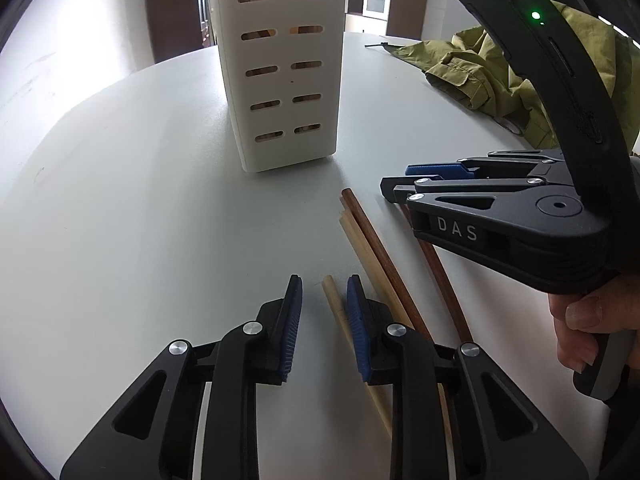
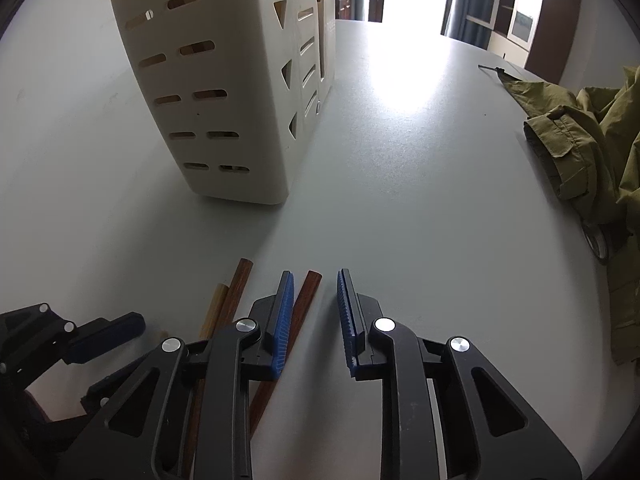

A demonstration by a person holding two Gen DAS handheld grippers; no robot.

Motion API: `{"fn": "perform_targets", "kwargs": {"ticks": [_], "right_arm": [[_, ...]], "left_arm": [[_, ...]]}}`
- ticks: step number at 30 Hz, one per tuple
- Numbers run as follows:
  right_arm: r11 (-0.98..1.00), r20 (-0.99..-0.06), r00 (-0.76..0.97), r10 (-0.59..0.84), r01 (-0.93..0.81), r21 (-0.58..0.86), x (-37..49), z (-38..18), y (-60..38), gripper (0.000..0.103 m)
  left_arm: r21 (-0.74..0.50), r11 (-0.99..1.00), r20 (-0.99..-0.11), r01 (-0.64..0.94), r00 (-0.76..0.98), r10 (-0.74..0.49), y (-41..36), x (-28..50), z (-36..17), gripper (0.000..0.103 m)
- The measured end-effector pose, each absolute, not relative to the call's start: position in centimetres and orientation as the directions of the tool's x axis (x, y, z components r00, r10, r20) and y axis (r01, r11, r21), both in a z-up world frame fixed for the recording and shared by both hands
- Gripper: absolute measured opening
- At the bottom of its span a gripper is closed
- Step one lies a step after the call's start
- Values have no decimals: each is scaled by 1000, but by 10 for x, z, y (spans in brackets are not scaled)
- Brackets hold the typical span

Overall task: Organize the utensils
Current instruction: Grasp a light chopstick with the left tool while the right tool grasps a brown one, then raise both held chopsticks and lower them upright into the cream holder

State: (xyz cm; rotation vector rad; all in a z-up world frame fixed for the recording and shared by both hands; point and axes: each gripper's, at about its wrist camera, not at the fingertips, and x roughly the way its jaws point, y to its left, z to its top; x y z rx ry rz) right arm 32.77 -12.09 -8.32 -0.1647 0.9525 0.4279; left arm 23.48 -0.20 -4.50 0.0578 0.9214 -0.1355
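Chopsticks, several round wooden sticks in pale bamboo (image 1: 362, 252) and dark reddish-brown wood (image 1: 376, 240), lie bunched on the grey-white tabletop (image 1: 140, 208), just in front of the tall white plastic slotted utensil holder (image 1: 280, 64). We see the left gripper (image 1: 322, 320) released, jaws apart, straddling the tip of one pale bamboo chopstick (image 1: 334, 304) that lies close to its right blue pad. We see the right gripper (image 2: 312, 312) released too, jaws apart around the end of one dark brown chopstick (image 2: 308, 292), nothing clenched yet.

Risks, as we judge them: the sticks touch and overlap, so closing either gripper may nudge neighbours or pinch two at once. Round sticks could roll off the ribbed pads. Both grippers work close together, so they could bump. Grabbing near the tip means the stick may droop or swing on the lift and snag the holder's rim.

Container: the holder stands upright with further compartments behind it. Through the slots we glimpse tan wooden shapes inside, likely sticks already stored; how many, we cannot tell. An olive-green jacket (image 2: 588, 132) lies well apart at the right.
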Motion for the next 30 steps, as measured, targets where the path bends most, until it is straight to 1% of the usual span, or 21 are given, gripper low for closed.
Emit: {"fn": "perform_targets", "kwargs": {"ticks": [3,4,6,8,12,14,17,30], "right_arm": [[899,-818,499,285,-436,47,324,-83,-120,16],[897,-819,497,287,-439,48,324,-82,-119,14],[896,-820,495,287,-442,47,323,-82,-119,13],[895,-822,490,291,-443,53,322,-82,-119,10],[895,-821,480,310,-438,82,313,-79,-118,8],[893,-820,463,335,-435,119,315,-79,-121,8],[893,-808,474,350,-431,134,314,-72,-124,8],[869,-693,570,441,-464,171,297,-14,-131,8]], "left_arm": [[18,991,-805,134,590,-65,-5,238,-45,15],[28,991,-807,132,588,-55,-6,239,-46,10],[31,991,-811,127,583,-49,-7,243,-47,8],[32,992,-814,121,580,-44,-8,245,-47,5],[22,993,-817,116,575,-49,-6,247,-45,5],[19,994,-811,111,583,-50,-5,247,-42,5],[9,994,-794,106,605,-57,-2,244,-31,5],[-18,995,-693,97,716,-83,5,230,23,5]]}}
